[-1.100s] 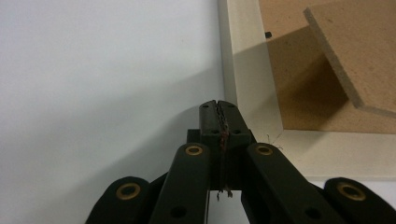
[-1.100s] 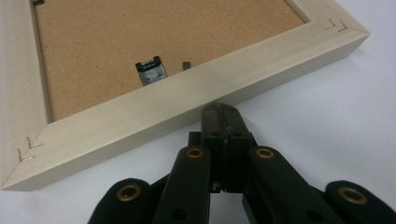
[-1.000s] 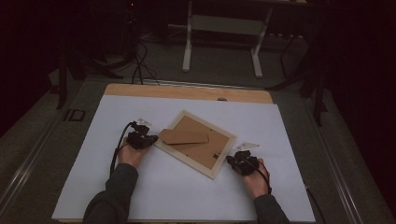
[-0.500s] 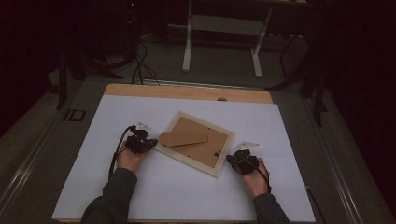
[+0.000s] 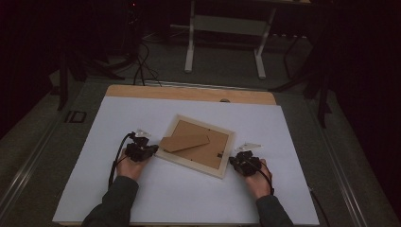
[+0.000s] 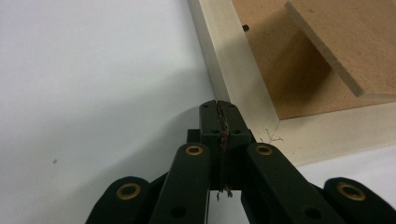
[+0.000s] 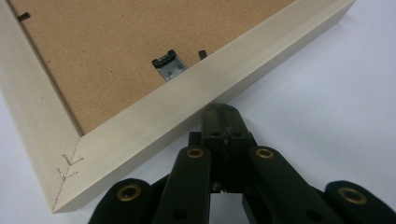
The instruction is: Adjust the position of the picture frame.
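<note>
A pale wooden picture frame lies face down on the white table sheet, a little below the middle of the high view and turned at an angle. Its brown fibreboard back faces up, and the brown fibreboard stand flap lies across the left part of this back.

The left gripper is at the left corner of the frame, in the lower left part of the high view. In the left gripper view its black jaws are pressed together with nothing between them, and the tips sit at the outer edge of the pale frame, just beside the corner with the staples.

The right gripper is at the lower right edge of the frame. In the right gripper view its jaws are also clenched and empty, and the tips touch the side wall of the frame. A small metal clip on the brown back is near them.
</note>
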### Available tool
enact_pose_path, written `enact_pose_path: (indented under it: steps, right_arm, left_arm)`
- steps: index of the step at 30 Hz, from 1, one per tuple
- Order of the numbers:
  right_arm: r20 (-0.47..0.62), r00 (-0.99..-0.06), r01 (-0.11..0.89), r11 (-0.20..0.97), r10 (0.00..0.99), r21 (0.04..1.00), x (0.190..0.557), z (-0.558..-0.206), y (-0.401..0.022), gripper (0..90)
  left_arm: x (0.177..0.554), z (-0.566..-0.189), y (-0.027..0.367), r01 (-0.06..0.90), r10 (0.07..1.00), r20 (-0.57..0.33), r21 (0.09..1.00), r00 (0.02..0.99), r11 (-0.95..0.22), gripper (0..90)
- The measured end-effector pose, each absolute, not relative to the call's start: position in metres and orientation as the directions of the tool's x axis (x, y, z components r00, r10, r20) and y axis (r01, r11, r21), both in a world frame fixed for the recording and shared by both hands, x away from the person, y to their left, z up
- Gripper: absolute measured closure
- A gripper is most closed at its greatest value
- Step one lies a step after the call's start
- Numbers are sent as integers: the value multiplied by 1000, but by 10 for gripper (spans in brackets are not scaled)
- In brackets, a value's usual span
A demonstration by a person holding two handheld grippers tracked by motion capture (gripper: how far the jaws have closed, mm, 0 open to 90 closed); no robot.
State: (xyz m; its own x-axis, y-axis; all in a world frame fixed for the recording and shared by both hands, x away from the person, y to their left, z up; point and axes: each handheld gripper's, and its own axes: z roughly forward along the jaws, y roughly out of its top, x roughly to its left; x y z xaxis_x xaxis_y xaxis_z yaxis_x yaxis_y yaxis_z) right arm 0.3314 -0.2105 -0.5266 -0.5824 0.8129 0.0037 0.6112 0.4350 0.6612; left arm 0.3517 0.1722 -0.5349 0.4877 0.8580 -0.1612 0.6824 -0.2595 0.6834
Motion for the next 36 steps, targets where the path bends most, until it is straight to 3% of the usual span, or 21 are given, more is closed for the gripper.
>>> enact_pose_path:
  steps: [28, 36]
  right_arm:
    - [5, -588, 626, 451, 809, 636, 336, -524, -209, 899]
    - [15, -591, 626, 447, 806, 639, 331, -524, -211, 899]
  left_arm:
    - [306, -537, 166, 667, 876, -132, 702, 464, -248, 900]
    - [301, -538, 169, 677, 869, -177, 703, 462, -217, 900]
